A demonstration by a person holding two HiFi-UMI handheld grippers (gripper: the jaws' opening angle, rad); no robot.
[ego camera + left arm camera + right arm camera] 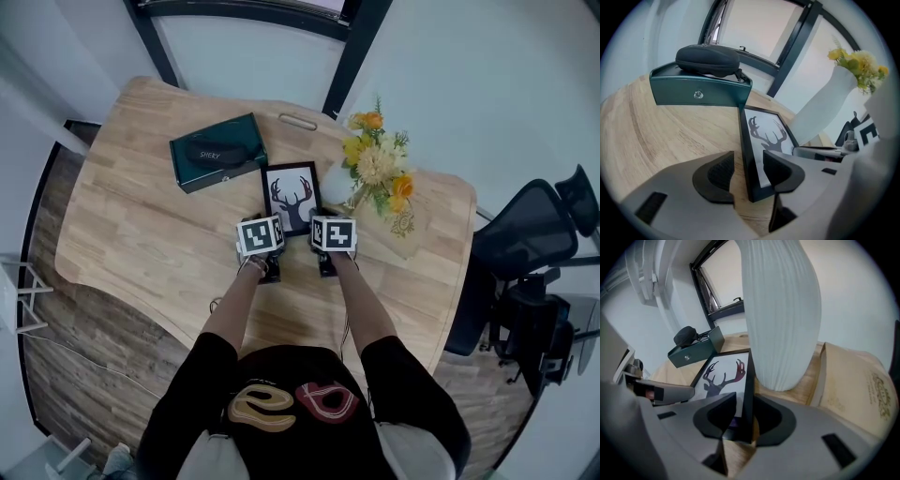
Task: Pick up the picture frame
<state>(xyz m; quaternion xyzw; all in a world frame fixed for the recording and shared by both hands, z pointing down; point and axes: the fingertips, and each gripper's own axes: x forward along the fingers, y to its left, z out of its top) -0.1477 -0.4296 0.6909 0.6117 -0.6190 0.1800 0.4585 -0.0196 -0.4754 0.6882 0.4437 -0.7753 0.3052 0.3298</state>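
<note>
Both left gripper (pixel 747 176) and right gripper (pixel 743 420) are straddling the deer-print picture frame (pixel 291 195) by its side rails, jaws wide, not pressing. It's lying on the table (pixel 141 234), vase (pixel 780 310) at its 3 o'clock. Likely light, stiff, glass-fronted: you should be pinching rails.

Black picture frame (pixel 291 195), deer silhouette (lying flat)

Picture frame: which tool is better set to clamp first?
Right, marginally. Both tools are open astride a side edge; the right tool has the picture frame edge centred between its pads, at the left tool it sits nearer one pad.
</note>
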